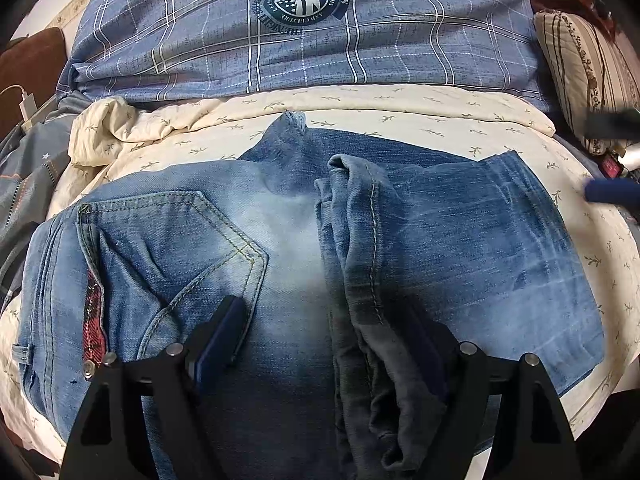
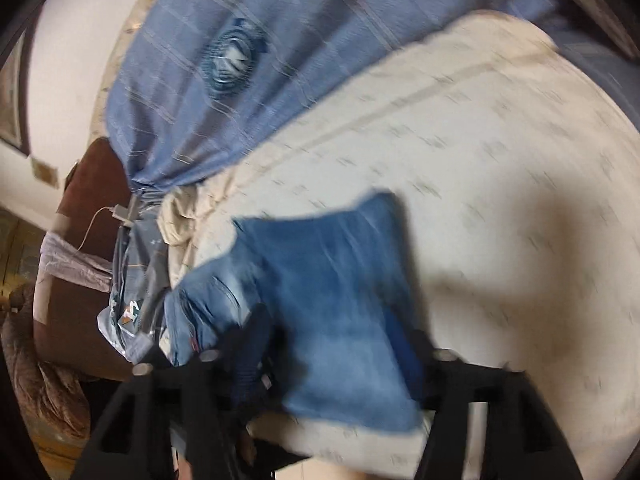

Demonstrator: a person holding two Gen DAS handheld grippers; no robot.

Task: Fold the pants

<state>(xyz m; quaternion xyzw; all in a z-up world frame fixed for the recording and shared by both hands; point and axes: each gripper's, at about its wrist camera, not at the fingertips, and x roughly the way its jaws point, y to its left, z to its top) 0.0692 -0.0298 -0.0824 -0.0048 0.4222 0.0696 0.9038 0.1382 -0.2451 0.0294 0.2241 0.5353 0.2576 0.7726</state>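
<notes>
Denim jeans (image 1: 280,240) lie folded into a compact stack on the cream bedsheet (image 1: 400,120) — most folding looks done. Your left gripper (image 1: 320,344) hovers spread above them, gripping nothing; your right gripper (image 2: 340,364) (blurred) looks open too — maybe tidy the bunched hems.

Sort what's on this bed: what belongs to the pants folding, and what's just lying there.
Job:
faded blue denim jeans
left gripper
right gripper

Lying about:
blue checked quilt with round crest
cream leaf-print sheet
striped cream pillow
white charger
</notes>
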